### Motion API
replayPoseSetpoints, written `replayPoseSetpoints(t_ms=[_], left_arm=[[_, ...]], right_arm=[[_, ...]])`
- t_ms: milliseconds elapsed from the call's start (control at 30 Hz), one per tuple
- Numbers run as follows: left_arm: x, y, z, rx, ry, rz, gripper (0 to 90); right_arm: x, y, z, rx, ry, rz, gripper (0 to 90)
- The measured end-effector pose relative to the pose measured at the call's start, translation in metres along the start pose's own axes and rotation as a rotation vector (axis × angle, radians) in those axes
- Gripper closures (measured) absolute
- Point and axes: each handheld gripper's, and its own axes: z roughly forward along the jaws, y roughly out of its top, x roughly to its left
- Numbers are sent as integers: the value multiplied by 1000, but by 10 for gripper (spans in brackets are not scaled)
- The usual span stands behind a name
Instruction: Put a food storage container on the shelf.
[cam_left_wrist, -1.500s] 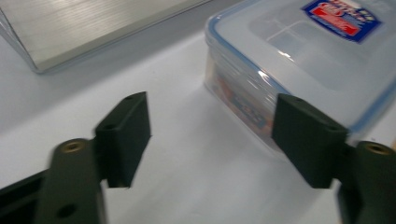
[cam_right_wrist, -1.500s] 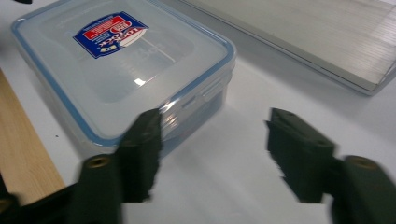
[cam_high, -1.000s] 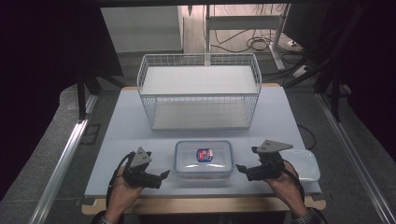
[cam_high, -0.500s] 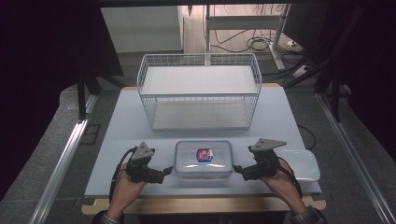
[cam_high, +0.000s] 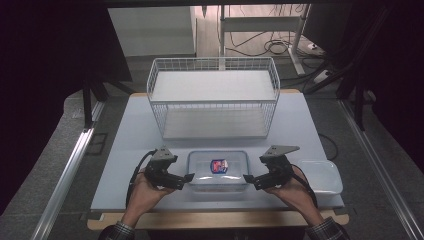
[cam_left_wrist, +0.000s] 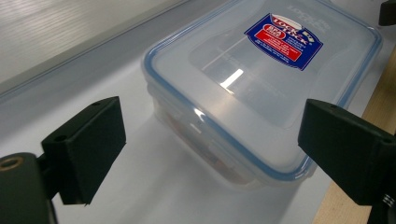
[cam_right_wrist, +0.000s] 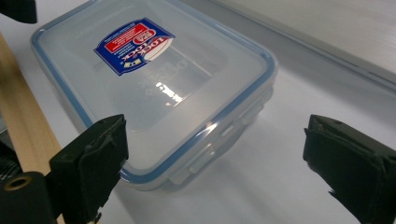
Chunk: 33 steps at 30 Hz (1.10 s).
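The clear lidded container with the blue seal and a red-and-blue label sits at the near middle of the bench, its long axis running 9 to 3 o'clock across the high view, parallel to the bench's near edge. The left gripper waits at the container's 9 o'clock short end and the right gripper at its 3 o'clock end, each just beside a near corner and about equally close. Both sets of fingers stand wide apart and grip nothing; their jaws have just been closing a little, yet in each gripper view the container's corner lies between and beyond the black pads, untouched. From the left gripper the box stretches away toward 1 o'clock; from the right gripper it stretches toward 11 o'clock. A likely next move is a two-handed pinch on the short ends. The white wire basket stands at 12 o'clock beyond the container, and a second clear container lies at 3 o'clock past the right hand
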Motion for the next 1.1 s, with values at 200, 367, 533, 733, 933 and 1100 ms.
replayPoseSetpoints(t_ms=[200, 367, 533, 733, 933, 1100], left_arm=[[9, 1, 16, 29, -75, -67, 59], [16, -3, 30, 45, -211, -139, 52], [20, -7, 41, 68, -300, -191, 6], [21, -9, 38, 83, -322, -239, 72], [28, -17, 25, 73, -376, -338, 283], [27, -23, 14, 39, -387, -380, 427]], right_arm=[[-3, 4, 13, 29, 41, 11, 75], [-10, 6, 29, 66, 155, 89, 52], [-15, 5, 37, 92, 216, 157, 33], [-21, 3, 40, 114, 279, 224, 78], [-22, 2, 30, 129, 298, 248, 195], [-29, -6, 15, 73, 347, 315, 425]])
